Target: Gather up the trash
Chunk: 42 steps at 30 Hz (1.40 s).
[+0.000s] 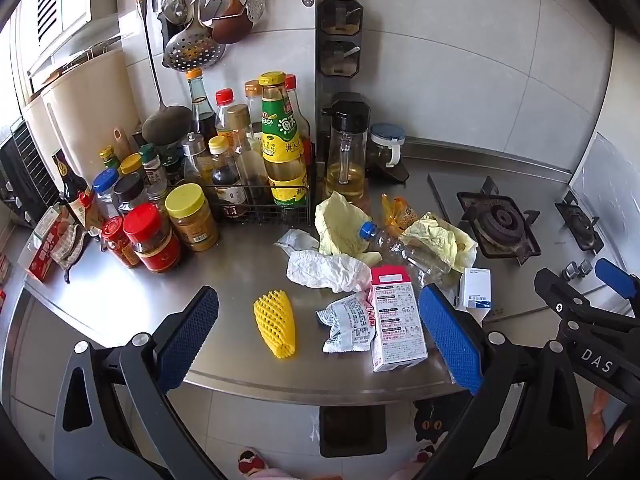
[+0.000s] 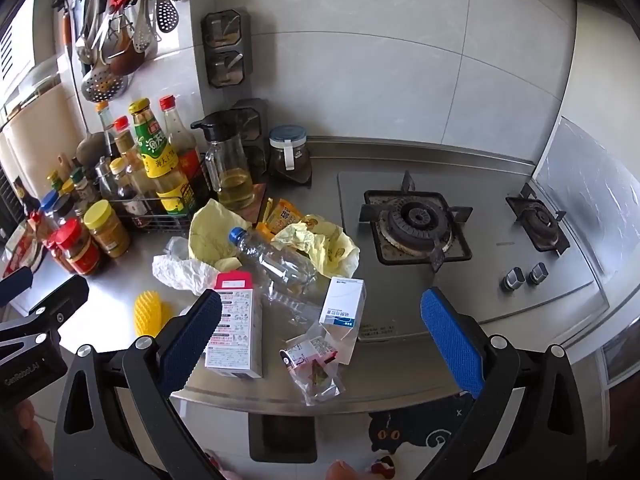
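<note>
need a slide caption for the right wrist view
Open right gripper poised over counter litter: a clear plastic bottle, pink-topped carton and small white box beside the gas stove.

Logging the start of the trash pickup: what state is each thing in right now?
Left gripper: open, empty.
Right gripper: open, empty.
Clear plastic bottle with blue cap: capped, lying down.
Pink-and-white carton: lying flat.
Small white-and-blue box: upright.
Yellow foam net sleeve: lying down.
White crumpled paper: crumpled.

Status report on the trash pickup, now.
Left gripper open, right gripper open, both empty above counter edge. Trash pile untouched: plastic bottle, pink box, yellow foam net. Nothing blocking.
</note>
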Motion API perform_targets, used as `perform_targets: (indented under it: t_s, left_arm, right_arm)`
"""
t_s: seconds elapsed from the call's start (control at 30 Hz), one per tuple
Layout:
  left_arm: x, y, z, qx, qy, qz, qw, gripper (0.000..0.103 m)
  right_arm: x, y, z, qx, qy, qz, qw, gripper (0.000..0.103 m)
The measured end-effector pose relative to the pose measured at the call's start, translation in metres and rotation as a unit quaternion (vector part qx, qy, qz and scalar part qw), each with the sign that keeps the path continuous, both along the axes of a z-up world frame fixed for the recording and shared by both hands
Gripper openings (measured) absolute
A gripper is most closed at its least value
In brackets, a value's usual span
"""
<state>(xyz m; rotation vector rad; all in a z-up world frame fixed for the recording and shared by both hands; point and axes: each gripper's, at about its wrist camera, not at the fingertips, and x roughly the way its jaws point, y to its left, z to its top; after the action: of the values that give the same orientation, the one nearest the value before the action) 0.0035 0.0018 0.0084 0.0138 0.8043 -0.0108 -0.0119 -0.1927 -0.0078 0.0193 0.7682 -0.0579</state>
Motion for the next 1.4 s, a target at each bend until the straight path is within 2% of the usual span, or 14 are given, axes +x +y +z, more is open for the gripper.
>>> perform_targets:
  t_s: [1.4]
  left_arm:
    - [-0.006, 0.004, 0.003, -0.003, -0.011, 0.006, 0.9999, 0.095]
  right_arm:
    - [-0.004, 0.0, 0.005, 0.001, -0.011, 0.003, 1.0, 0.1]
